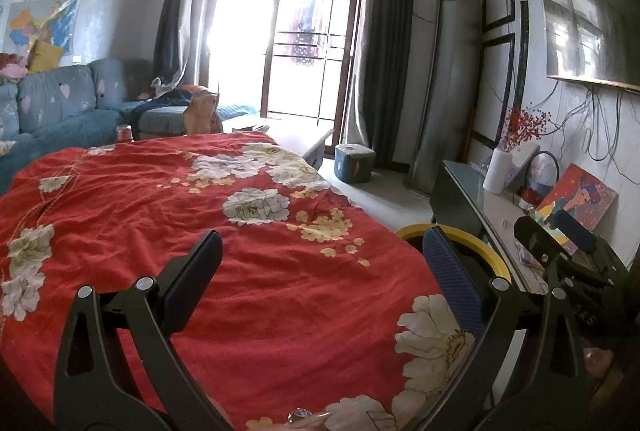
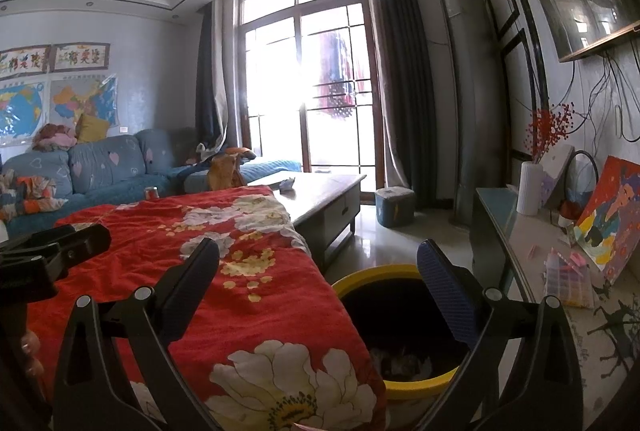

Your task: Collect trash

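Trash (image 2: 404,361): crumpled paper, lying inside yellow-rimmed bin (image 2: 416,385), lower centre. Left gripper (image 1: 320,279), right gripper (image 2: 320,287): jaws spread, empty, likely after release.

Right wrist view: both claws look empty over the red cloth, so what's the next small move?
Probably pull both back and stop. The right claw and left claw are open and empty, the red cloth shows no litter, and crumpled paper already lies in the yellow-rimmed bin. A scrap on the coffee table may remain.
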{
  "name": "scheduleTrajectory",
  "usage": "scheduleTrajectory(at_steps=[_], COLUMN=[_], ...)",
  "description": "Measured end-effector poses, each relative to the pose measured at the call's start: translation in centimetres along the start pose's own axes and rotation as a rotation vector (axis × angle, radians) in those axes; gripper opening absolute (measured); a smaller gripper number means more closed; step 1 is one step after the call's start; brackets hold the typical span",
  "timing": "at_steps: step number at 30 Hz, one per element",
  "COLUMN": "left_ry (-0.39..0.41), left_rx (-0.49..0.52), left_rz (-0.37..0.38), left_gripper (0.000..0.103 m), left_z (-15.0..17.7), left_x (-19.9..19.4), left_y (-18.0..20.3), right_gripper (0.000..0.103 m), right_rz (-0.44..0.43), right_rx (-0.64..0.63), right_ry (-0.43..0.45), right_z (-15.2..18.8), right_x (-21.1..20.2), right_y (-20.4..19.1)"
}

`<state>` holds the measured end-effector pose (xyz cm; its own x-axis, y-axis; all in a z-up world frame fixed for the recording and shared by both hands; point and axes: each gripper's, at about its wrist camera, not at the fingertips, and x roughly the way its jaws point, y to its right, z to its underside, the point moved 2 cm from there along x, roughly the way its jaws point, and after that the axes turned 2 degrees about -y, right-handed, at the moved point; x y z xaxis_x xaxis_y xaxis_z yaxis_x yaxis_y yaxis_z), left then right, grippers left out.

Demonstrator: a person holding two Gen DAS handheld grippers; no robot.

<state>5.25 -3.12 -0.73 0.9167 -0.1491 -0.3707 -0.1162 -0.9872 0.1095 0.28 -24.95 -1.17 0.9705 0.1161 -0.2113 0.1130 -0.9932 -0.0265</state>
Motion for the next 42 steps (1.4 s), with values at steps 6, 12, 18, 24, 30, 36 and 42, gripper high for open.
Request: scheduleTrajectory(at_steps=[6,12,18,24,30,36,42], left_ry=[-0.002,-0.001,-0.004,-0.006,-0.011,-0.031,-0.068], left_rx=[-0.002,-0.001,-0.001,-0.004,-0.005,-0.009,-0.065], left_rz=[-0.002,-0.002,-0.002,-0.003,-0.002,-0.008,-0.026], left_gripper=[0.092,0.092,0.092,0.092,0.092,0.092,0.092], left_z=[-0.1,-0.1,-0.1,0.0,0.3,1.2,0.9], left_x=[0.0,0.0,0.0,0.0,0.0,-0.1,-0.3], left_y=[0.1,0.1,0.0,0.0,0.1,0.1,-2.0], right_gripper=[0.096,0.096,0.096,0.096,0.096,0.096,0.096], right_rz=[0.002,0.002,0.006,0.007,0.007,-0.008,-0.081], right_rx=[0.002,0.002,0.009,0.009,0.008,0.005,0.029], right_ry=[-0.003,-0.003,-0.008,-0.01,-0.011,-0.021,-0.053], right_z=[0.3,0.2,0.7,1.0,0.9,0.8,-0.9], right_x=[0.1,0.1,0.2,0.2,0.3,0.5,1.2], right_y=[0.0,0.1,0.1,0.0,0.1,-0.1,-1.5])
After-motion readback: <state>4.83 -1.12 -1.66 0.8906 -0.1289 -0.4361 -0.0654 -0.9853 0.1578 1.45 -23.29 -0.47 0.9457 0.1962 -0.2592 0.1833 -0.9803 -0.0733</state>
